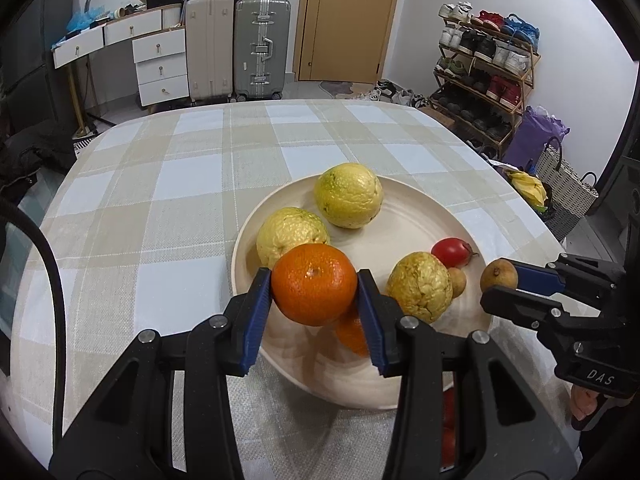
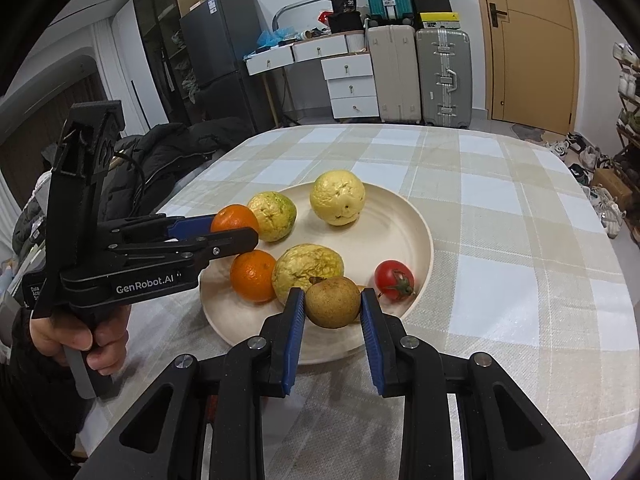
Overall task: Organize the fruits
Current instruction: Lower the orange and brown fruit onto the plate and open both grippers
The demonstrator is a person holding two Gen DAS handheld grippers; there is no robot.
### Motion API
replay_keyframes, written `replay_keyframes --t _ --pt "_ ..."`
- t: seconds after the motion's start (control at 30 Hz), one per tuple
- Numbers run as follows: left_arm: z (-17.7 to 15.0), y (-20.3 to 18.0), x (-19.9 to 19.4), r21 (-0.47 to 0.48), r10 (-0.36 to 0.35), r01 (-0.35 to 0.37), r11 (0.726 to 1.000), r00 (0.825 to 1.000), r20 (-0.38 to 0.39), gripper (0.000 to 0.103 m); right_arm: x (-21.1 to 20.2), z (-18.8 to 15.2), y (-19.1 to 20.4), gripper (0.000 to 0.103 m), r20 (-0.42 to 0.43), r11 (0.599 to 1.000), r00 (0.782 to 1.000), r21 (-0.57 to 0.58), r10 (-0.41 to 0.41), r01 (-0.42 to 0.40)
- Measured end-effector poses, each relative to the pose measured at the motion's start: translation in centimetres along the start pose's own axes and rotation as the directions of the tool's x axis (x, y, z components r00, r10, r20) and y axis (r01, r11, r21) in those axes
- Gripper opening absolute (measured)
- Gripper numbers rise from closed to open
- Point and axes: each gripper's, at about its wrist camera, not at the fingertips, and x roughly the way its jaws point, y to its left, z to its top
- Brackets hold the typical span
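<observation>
Hovering over the cream plate [image 2: 420, 240] where the other fruits are gathered, the left gripper [image 1: 315, 286] clamps an orange [image 1: 314, 284] and the right gripper [image 2: 333, 304] pinches a small brown fruit [image 2: 333, 302], both seemingly poised for placing there.

1. In the left wrist view, a second orange mandarin [image 1: 349, 334] lying on the round cream plate [image 1: 400, 216] is mostly hidden behind the held orange mandarin [image 1: 314, 284] and a blue-padded finger.
2. A small brown round fruit [image 1: 458, 281] shows only as a sliver beside the wrinkled yellow fruit [image 1: 420, 286].
3. Red objects [image 1: 449, 428] below the plate's near rim are too covered by the black frame to identify.
4. In the right wrist view, the same small fruit is almost entirely hidden.
5. The person's left hand [image 2: 86, 332] is partly cut off.
</observation>
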Motion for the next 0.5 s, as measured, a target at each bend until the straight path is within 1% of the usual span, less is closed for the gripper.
replay_keyframes --t 0.33,0.5 --pt "0.7 -0.8 1.0 0.018 -0.001 0.001 1.000 1.000 0.005 0.039 0.9 0.9 -1.3 0.029 0.015 0.997 0.999 0.067 -0.031 0.030" --pt "0.7 -0.7 1.2 0.012 -0.008 0.008 1.000 1.000 0.004 0.040 1.5 1.6 -1.5 0.029 0.031 0.996 0.999 0.079 -0.042 0.040"
